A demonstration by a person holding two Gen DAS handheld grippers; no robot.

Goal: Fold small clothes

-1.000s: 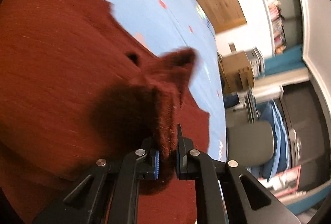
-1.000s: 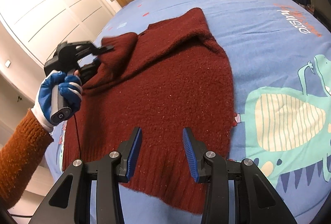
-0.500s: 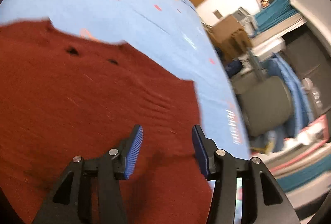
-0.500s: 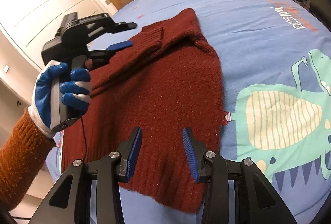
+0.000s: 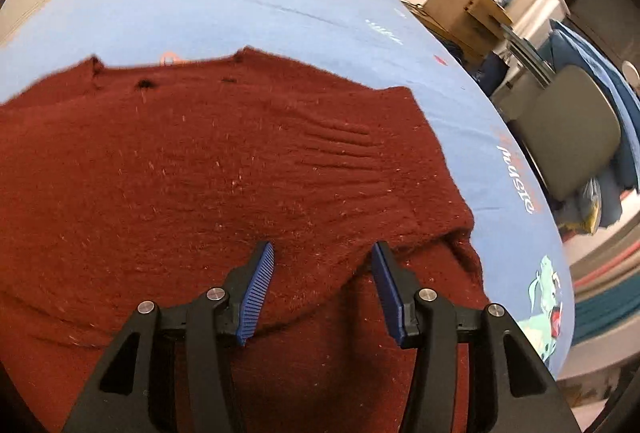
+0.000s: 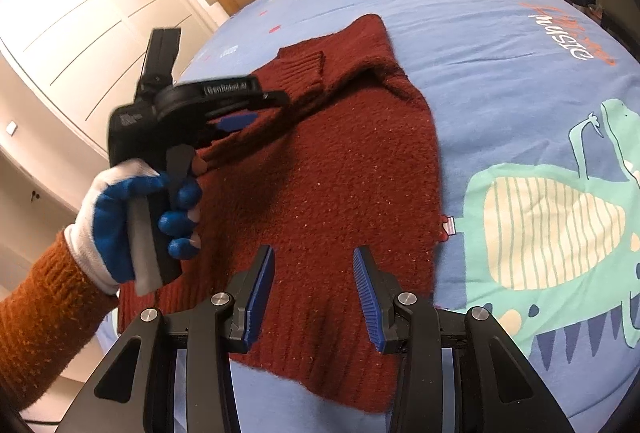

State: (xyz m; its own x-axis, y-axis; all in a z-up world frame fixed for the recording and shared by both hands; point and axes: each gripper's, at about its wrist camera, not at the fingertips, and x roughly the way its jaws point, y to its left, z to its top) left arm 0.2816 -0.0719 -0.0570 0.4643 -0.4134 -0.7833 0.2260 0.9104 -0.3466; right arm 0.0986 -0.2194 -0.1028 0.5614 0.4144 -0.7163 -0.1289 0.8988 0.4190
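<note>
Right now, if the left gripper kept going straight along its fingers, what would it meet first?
Most likely the red sweater. The left gripper is open and empty, angled down over the folded-over sleeve; the knit fills the space ahead of its fingers. How far above the fabric it sits is unclear.

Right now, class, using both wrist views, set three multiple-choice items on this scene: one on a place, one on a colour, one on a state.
1. Where does the sweater lie?
A. on the blue bedsheet
B. on a chair
C. on the floor

2. What colour is the sweater?
A. green
B. dark red
C. white

3. How is the right gripper?
A. shut on a sleeve
B. shut on nothing
C. open

Answers: 1 A, sheet shows on several sides of it; 2 B, the knit is dark red in both views; 3 C, its blue pads stand apart, nothing between.
</note>
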